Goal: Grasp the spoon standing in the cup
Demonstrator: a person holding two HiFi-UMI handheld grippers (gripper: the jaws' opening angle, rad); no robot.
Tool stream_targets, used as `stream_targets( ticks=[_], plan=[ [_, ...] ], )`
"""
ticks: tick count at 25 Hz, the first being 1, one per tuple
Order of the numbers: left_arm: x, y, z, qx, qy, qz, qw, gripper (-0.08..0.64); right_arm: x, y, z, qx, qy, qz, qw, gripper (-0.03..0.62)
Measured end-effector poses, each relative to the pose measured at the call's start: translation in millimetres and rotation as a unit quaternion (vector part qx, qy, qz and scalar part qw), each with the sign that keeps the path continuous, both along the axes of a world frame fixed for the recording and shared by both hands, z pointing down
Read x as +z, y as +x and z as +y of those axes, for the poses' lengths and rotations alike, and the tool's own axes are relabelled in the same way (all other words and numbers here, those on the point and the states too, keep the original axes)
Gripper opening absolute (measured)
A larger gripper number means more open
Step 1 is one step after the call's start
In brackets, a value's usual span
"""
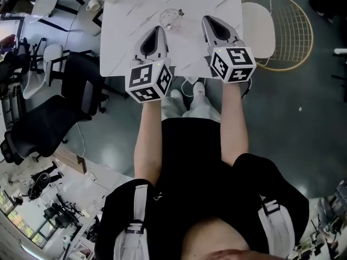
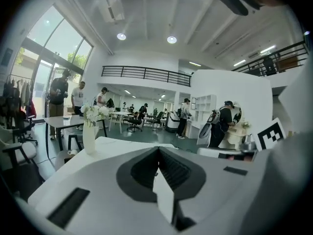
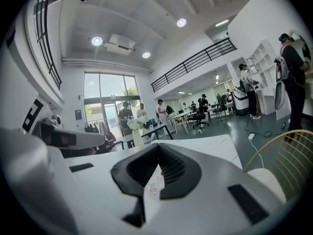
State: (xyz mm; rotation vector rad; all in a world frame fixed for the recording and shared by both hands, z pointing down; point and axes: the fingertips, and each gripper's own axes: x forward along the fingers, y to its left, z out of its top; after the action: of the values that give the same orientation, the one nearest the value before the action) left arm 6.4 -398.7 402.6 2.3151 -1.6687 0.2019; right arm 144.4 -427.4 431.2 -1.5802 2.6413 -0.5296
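A clear glass cup (image 1: 169, 18) stands on the white marble table (image 1: 124, 31), toward the far side, with a spoon (image 1: 177, 13) leaning in it. My left gripper (image 1: 159, 28) hovers just short of the cup, slightly to its left, with its jaws shut and nothing between them. My right gripper (image 1: 207, 18) is to the right of the cup, about level with it, and is also shut and empty. In the left gripper view the left gripper (image 2: 158, 148) points across the table. The right gripper (image 3: 159, 146) does the same in the right gripper view. Neither gripper view shows the cup clearly.
A white vase with flowers (image 2: 89, 130) stands at the table's far left corner. A gold wire chair (image 1: 290, 34) with a white cushion sits right of the table. Black office chairs (image 1: 49, 121) stand to the left. Several people stand about the hall behind.
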Motion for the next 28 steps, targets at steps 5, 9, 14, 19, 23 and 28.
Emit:
stream_targets(
  ticks=[5, 9, 14, 19, 23, 28],
  plan=[
    [5, -12, -8, -0.014, -0.004, 0.031, 0.9994, 0.014, -10, -2, -8, -0.004, 0.015, 0.026, 1.0, 0.006],
    [8, -18, -20, -0.025, -0.006, 0.045, 0.9987, 0.014, -22, -6, -20, -0.014, 0.028, 0.045, 0.999, 0.006],
    [17, -24, -27, -0.03, -0.018, 0.043, 0.9984, 0.014, -14, -24, -27, -0.036, 0.027, 0.047, 0.998, 0.006],
    [35, -30, -29, -0.029, -0.045, 0.033, 0.998, 0.014, 0, -47, -39, -0.059, 0.017, 0.037, 0.997, 0.006],
    [53, -30, -32, -0.025, -0.07, 0.015, 0.9971, 0.014, 15, -54, -51, -0.058, 0.007, 0.036, 0.998, 0.006],
    [70, -31, -39, -0.018, -0.089, 0.007, 0.9958, 0.014, 43, -52, -65, -0.051, -0.014, 0.04, 0.998, 0.046]
  ],
)
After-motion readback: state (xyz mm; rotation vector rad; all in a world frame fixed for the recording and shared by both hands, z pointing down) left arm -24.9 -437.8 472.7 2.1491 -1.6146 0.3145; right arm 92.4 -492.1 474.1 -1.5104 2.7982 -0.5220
